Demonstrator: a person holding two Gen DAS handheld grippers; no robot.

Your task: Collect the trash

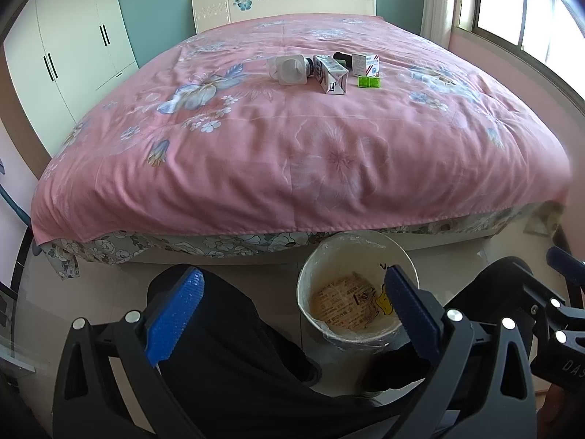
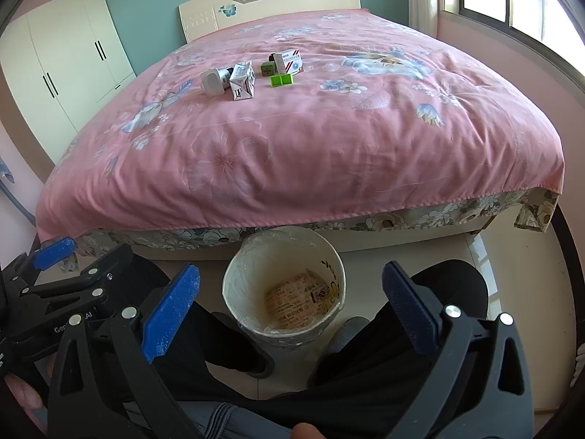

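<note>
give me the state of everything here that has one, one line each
left gripper: open, holding nothing
right gripper: open, holding nothing
white lined trash bucket: upright on the floor, printed paper at its bottom
crushed white milk carton: lying on the pink floral bedspread
clear plastic jar: tipped on its side
white medicine box: standing upright
flat green wrapper: lying flat
white wardrobe: doors closed

i read "das" on the right tool point(image 1: 570, 366) at my four o'clock, "gen" and "ai" on the left tool point(image 2: 55, 325); carton and bucket print stays illegible.
</note>
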